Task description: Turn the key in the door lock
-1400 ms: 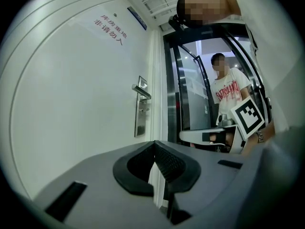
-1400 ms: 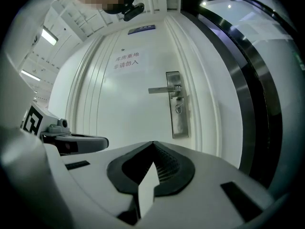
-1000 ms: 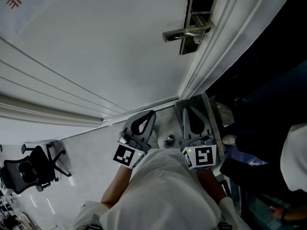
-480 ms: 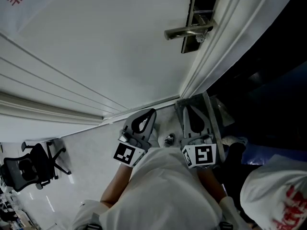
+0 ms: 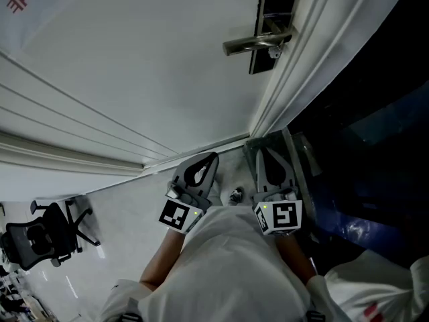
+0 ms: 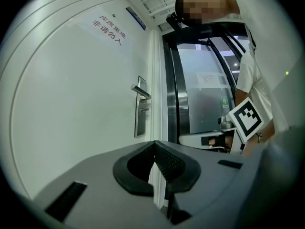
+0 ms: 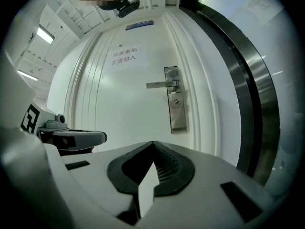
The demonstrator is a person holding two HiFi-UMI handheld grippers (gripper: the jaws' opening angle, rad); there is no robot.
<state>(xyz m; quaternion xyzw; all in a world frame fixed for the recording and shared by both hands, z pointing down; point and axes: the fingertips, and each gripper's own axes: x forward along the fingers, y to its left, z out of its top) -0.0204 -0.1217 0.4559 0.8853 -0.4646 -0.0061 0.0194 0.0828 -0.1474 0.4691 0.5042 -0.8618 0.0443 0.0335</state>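
**Head view.** We hold both grippers low and side by side in front of the white panelled door (image 5: 134, 66). The left gripper (image 5: 211, 161) and right gripper (image 5: 267, 149) are well apart from the lock. The brushed-metal lever handle (image 5: 258, 43) sits on a long dark lock plate (image 5: 271, 12) near the door's edge. The small round lock cylinder (image 5: 275, 54) is just below the lever. We cannot tell whether a key is in it. A black swivel office chair (image 5: 40, 237) stands on the floor at lower left.

**Left gripper view.** The jaws are pressed together at the tips with nothing between them. The door runs along the left, and the handle and plate are far ahead.

**Right gripper view.** The jaws are closed tight and empty. They face the lock plate, with the cylinder under the lever. A notice in red characters (image 7: 124, 56) is on the door above the handle.
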